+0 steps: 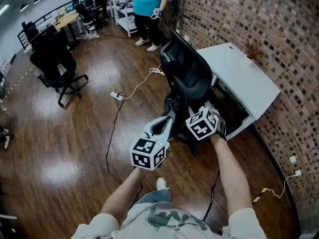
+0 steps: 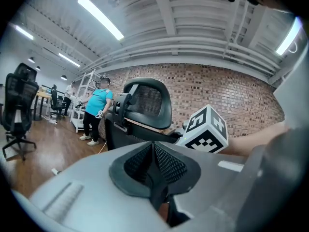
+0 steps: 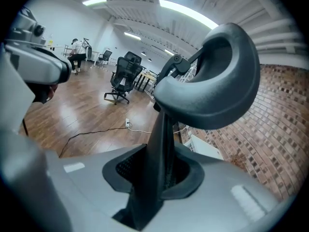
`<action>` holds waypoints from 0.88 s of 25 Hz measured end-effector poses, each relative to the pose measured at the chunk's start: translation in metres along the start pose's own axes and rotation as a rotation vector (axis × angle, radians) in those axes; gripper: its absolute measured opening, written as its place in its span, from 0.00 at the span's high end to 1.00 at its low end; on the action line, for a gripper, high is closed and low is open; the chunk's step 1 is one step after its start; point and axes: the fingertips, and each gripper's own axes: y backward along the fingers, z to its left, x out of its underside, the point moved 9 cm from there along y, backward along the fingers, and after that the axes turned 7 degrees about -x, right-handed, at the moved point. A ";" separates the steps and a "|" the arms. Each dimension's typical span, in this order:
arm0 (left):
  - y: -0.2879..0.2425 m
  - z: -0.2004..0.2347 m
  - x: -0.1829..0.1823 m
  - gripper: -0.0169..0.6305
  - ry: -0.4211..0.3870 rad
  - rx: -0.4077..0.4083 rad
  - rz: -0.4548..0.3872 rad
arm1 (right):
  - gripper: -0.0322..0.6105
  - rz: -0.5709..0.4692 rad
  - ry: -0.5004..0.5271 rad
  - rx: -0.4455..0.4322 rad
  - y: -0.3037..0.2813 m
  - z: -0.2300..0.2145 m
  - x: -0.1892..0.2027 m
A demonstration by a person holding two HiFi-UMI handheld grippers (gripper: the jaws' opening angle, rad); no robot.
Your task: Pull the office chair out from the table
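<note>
The black office chair (image 1: pixel 187 73) stands on the wood floor with its back to me, close against the white table (image 1: pixel 244 73). My right gripper (image 1: pixel 208 111) is at the chair's right side. In the right gripper view it (image 3: pixel 161 173) is shut on the upright black post under the curved armrest pad (image 3: pixel 217 76). My left gripper (image 1: pixel 168 119) hangs just left of the chair's lower part, and I see no contact. In the left gripper view its pads meet and it (image 2: pixel 153 151) is shut with nothing clearly between them. The chair back (image 2: pixel 147 100) shows beyond it.
A brick wall (image 1: pixel 279 34) runs behind the table. A cable with a power strip (image 1: pixel 117 96) lies on the floor left of the chair. Another black chair (image 1: pixel 55 59) stands at far left. A person in a teal shirt (image 1: pixel 147 4) stands beyond, near white shelving.
</note>
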 end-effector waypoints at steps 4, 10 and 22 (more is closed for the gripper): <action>0.043 0.005 0.003 0.95 -0.005 -0.049 -0.007 | 0.79 -0.015 0.014 -0.019 0.013 0.030 -0.009; 0.101 0.004 0.004 0.95 -0.025 -0.073 0.008 | 0.79 -0.032 0.027 -0.052 0.036 0.085 -0.020; 0.173 0.003 0.009 0.95 -0.036 -0.090 0.019 | 0.78 -0.073 0.115 -0.080 0.084 0.183 -0.036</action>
